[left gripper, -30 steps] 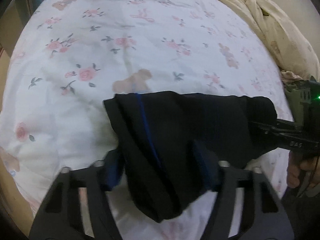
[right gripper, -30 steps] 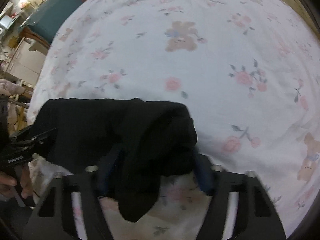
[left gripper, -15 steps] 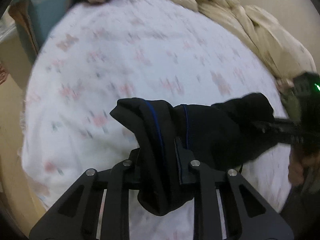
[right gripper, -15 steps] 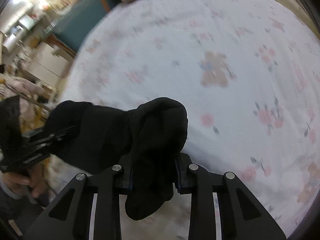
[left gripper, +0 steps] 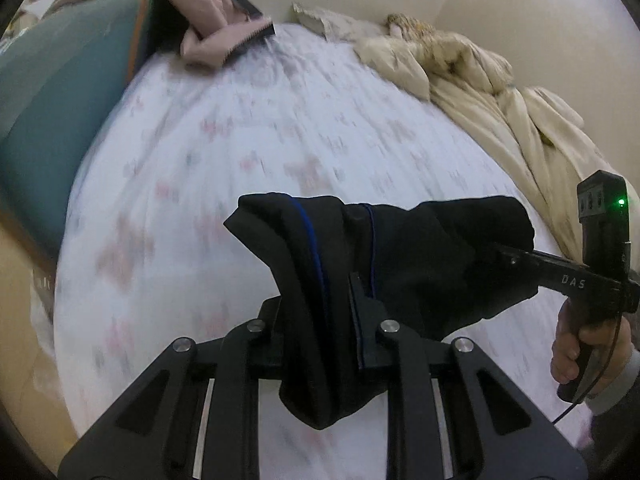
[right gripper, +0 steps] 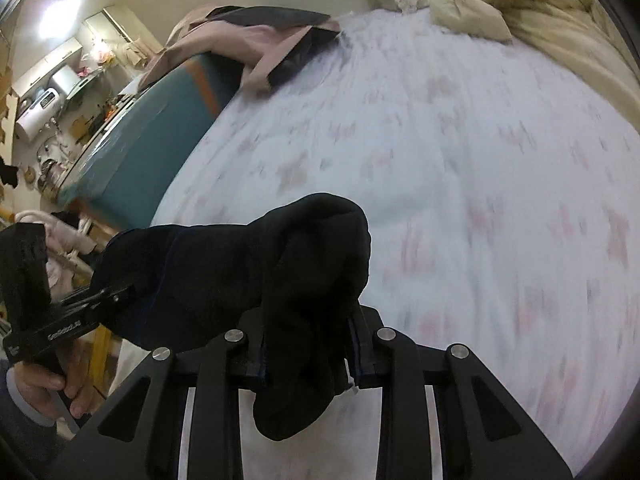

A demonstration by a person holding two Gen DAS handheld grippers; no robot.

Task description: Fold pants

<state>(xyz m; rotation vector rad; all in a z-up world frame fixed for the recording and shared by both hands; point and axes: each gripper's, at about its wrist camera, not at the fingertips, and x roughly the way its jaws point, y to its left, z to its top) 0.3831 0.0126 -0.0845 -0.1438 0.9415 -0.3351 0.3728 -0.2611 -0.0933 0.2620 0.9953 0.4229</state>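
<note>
Black pants (left gripper: 404, 256) with thin blue seam lines hang bunched between both grippers, lifted off the floral bed sheet (left gripper: 248, 152). My left gripper (left gripper: 320, 312) is shut on one end of the pants, cloth spilling down between its fingers. At the right of the left wrist view, the right gripper (left gripper: 516, 258) clamps the other end, held by a hand (left gripper: 576, 344). In the right wrist view my right gripper (right gripper: 308, 340) is shut on a thick fold of the pants (right gripper: 248, 272), and the left gripper (right gripper: 116, 294) grips the far end at the left.
A cream duvet (left gripper: 480, 84) is heaped along the wall side of the bed. A pink and dark garment (left gripper: 216, 28) lies over a teal chair (left gripper: 52, 112) at the bed's far corner. Kitchen shelves and clutter (right gripper: 60, 92) stand beyond the chair.
Both grippers closed on the ends of the pants, then lifted them off the sheet and pulled back; both views now tilt up toward the chair and wall.
</note>
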